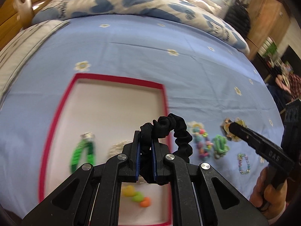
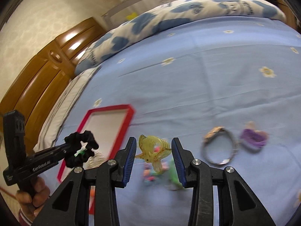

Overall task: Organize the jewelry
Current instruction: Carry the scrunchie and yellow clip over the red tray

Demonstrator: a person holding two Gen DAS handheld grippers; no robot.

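Note:
My left gripper (image 1: pixel 144 145) is shut on a black scrunchie (image 1: pixel 175 131) and holds it above the right edge of the red-rimmed white tray (image 1: pixel 120 79); it also shows in the right wrist view (image 2: pixel 80 146). In the tray lie a green hair tie (image 1: pixel 82 152), a pale beaded piece (image 1: pixel 117 146) and coloured clips (image 1: pixel 136 195). My right gripper (image 2: pixel 154 158) holds a yellow translucent claw clip (image 2: pixel 153 150) between its pads above the bed, jaws wide around it. In the left wrist view the clip (image 1: pixel 233 130) sits at its tip.
On the blue flowered sheet (image 1: pixel 150 56) lie a colourful bead string (image 1: pixel 202 141), a green tie (image 1: pixel 220 145) and a pastel bead bracelet (image 1: pixel 243 163). A silver bracelet (image 2: pixel 219 148) and a purple tie (image 2: pixel 253 137) lie to the right. A folded quilt (image 1: pixel 131 3) lies behind.

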